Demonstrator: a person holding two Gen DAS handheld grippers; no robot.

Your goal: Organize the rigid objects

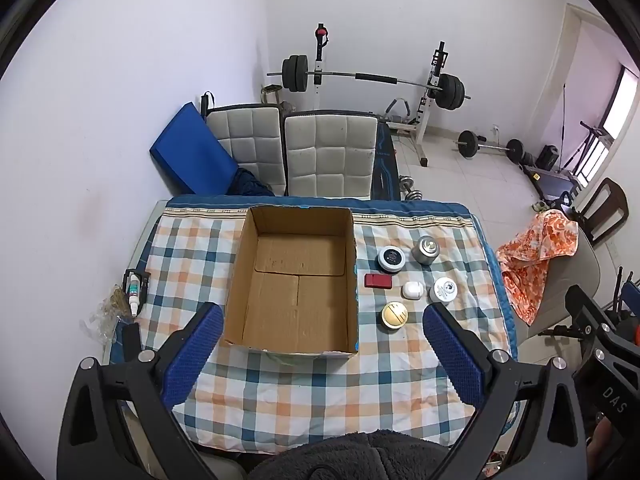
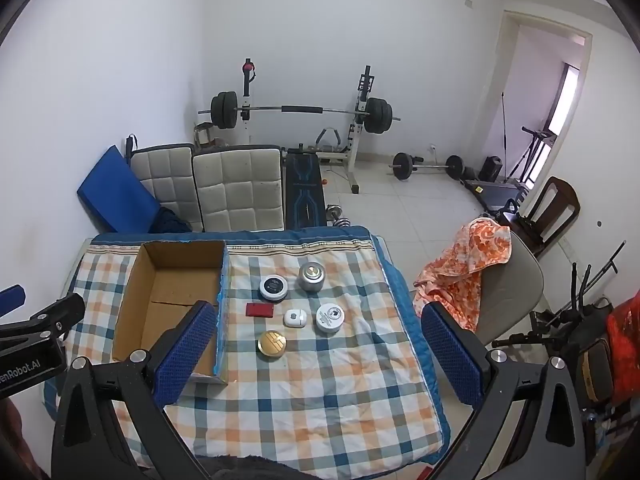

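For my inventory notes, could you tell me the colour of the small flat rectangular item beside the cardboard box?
Red: the small flat item shows best in the right wrist view.

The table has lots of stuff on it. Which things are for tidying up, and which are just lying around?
For tidying:
cardboard box, empty
gold tin
red case
white earbud case
white jar
black-lidded jar
silver can

Just lying around:
small bottle at the table's left edge
orange cloth on a chair
barbell
blue mat
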